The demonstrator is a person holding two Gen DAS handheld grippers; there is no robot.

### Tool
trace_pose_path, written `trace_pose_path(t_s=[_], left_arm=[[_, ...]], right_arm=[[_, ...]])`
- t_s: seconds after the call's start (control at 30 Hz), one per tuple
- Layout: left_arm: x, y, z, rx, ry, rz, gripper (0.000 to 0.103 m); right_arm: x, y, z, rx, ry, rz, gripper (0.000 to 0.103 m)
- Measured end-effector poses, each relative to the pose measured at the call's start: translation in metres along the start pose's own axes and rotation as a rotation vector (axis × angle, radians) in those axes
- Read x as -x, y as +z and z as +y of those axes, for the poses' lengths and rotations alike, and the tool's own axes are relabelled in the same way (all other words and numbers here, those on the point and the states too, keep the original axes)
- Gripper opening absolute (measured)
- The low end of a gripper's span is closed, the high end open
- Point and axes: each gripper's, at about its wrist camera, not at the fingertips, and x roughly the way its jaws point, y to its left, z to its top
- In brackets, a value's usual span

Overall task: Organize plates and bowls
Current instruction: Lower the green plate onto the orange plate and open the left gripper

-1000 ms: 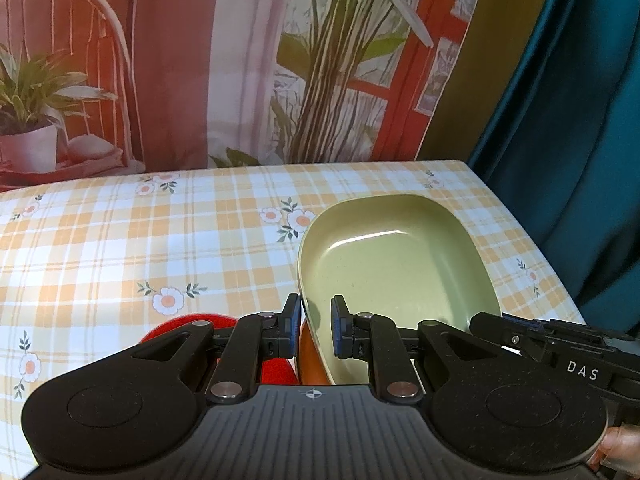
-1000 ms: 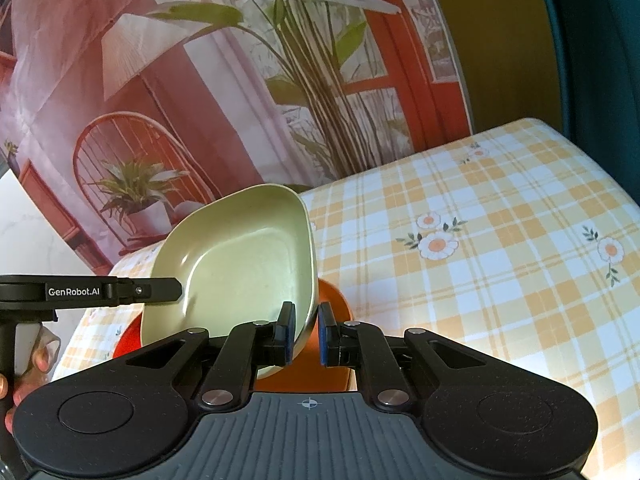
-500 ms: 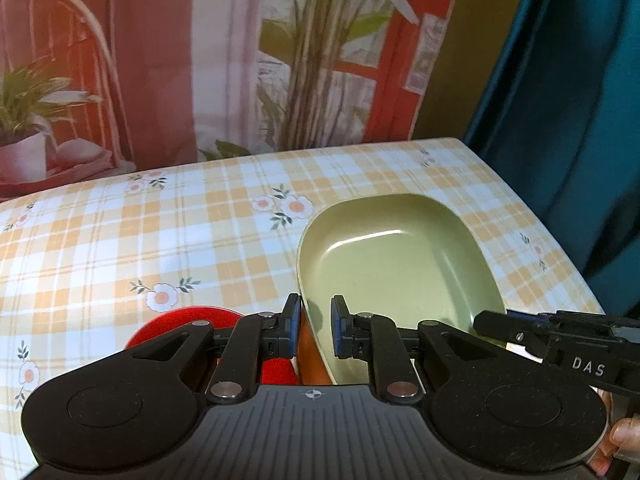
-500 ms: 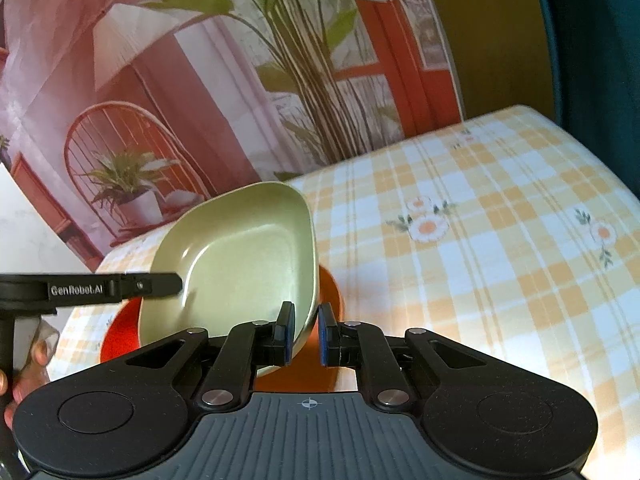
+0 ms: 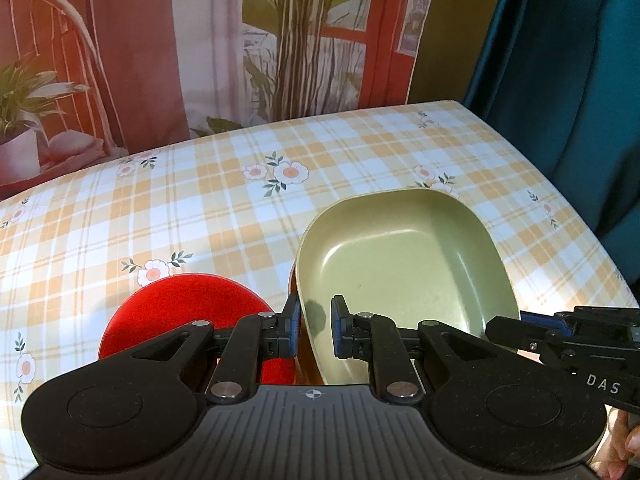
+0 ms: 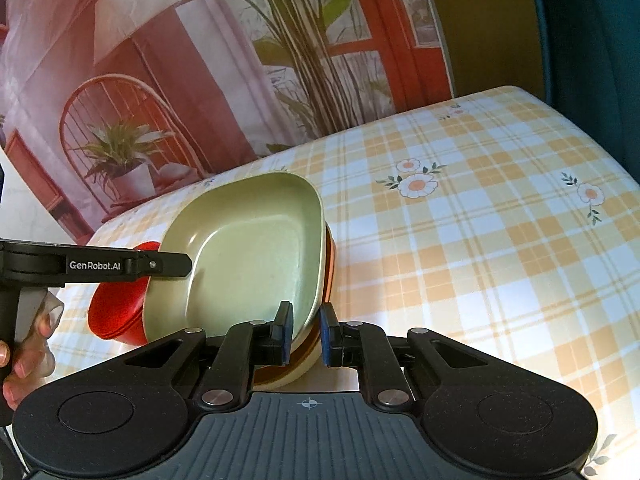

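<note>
A green squarish plate (image 5: pixel 404 264) lies on top of an orange plate (image 5: pixel 306 364), whose edge shows beneath it. My left gripper (image 5: pixel 315 330) is shut on the green plate's near left rim. My right gripper (image 6: pixel 303 333) is shut on the rim of the green plate (image 6: pixel 248 256), with the orange plate (image 6: pixel 329 264) between the jaws too. A red bowl (image 5: pixel 188 312) stands on the table just left of the stack; it also shows in the right wrist view (image 6: pixel 118 308). The right gripper's arm shows in the left wrist view (image 5: pixel 560 340).
The table carries a yellow checked cloth with flowers (image 5: pixel 240 200). A printed backdrop with a chair and plants (image 5: pixel 160 40) hangs behind it. A teal curtain (image 5: pixel 568 80) hangs at the right, past the table's edge.
The green plate has come down onto the orange plate beside the red bowl. More of the red bowl is in sight. Both grippers keep their hold.
</note>
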Motion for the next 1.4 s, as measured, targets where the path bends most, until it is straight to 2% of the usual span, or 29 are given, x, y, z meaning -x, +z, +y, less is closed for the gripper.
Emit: trace_pose_path(t_s=[0.3, 0.6, 1.07, 1.2, 1.4], left_arm=[[0.0, 0.0, -0.002, -0.004, 0.017, -0.003, 0.017], [0.0, 0.0, -0.002, -0.006, 0.031, -0.007, 0.017], [0.008, 0.004, 0.005, 0.019, 0.036, -0.048, 0.017], [0.004, 0.002, 0.003, 0.01, 0.029, -0.042, 0.011], [-0.001, 0.001, 0.001, 0.0, 0.046, -0.026, 0.011]], right_arm=[[0.001, 0.0, 0.001, 0.018, -0.007, 0.0, 0.018], [0.002, 0.01, -0.001, 0.044, -0.021, -0.025, 0.015], [-0.011, 0.003, -0.002, 0.051, -0.038, 0.017, 0.014], [-0.01, 0.003, -0.001, 0.053, -0.037, 0.019, 0.014], [-0.008, 0.004, 0.001, 0.055, -0.035, 0.022, 0.014]])
